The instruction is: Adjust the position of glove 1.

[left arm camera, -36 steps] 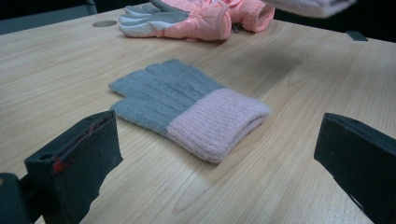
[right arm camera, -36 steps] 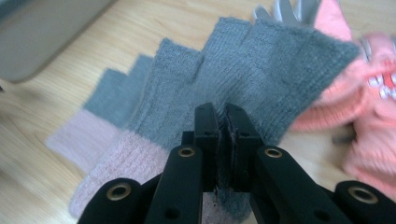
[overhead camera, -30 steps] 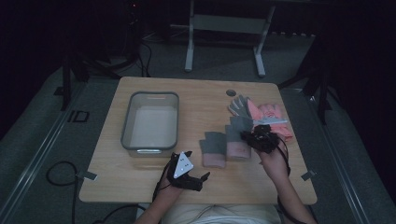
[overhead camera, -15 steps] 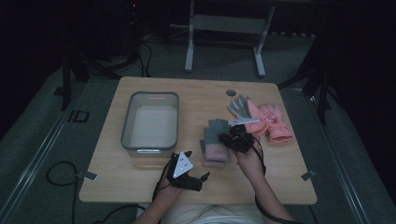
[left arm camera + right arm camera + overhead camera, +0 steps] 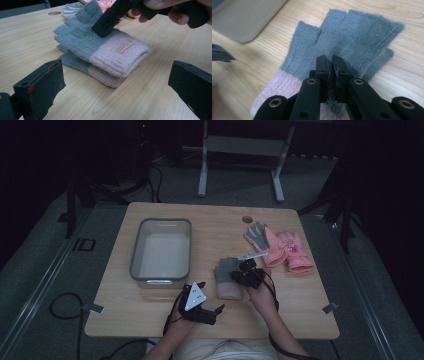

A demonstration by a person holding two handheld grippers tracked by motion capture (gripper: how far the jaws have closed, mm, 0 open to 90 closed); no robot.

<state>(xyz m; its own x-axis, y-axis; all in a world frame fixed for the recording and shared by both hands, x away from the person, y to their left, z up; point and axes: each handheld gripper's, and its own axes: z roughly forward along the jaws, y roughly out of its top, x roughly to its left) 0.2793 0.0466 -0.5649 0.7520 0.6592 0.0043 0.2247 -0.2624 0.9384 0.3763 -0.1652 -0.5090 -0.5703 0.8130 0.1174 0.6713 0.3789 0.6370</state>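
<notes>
Risk of lifting just the top grey-and-pink glove and leaving its mate behind, right gripper pinching a shallow knit fold, left gripper spread empty.

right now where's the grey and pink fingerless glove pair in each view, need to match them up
High view: the grey and pink glove pair lies near the table's middle, right of the grey bin, under the right gripper.
Left gripper view: centre, stacked, pink cuffs toward the camera.
Right gripper view: centre, grey fingers pointing up.
Shared landmark: the right gripper, shut on a pinch of the top glove's grey knit.
</notes>
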